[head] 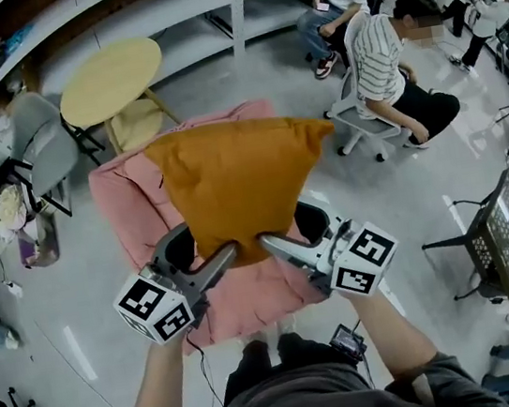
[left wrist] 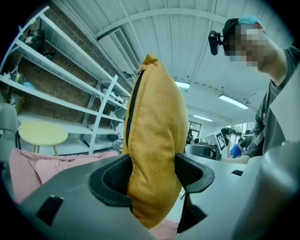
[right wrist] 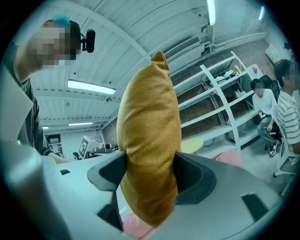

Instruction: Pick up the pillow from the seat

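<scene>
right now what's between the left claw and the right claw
Only the bottom edge of the mustard-yellow pillow, which the left claw and right claw each pinch. The head view shows it, with the pink seat below.

Head view: camera on the person's head, facing steeply down. The left gripper [head: 200, 253] and right gripper [head: 295, 234] are near, with the floor far below.

Left gripper view: the camera rides the gripper and looks about level along its jaws. The pillow [left wrist: 157, 140] is very near.

Right gripper view: same setup, mirrored.

All three views share the pillow, pink seat [head: 126, 198], yellow round table [head: 110, 80] and shelving [head: 160, 13].
</scene>
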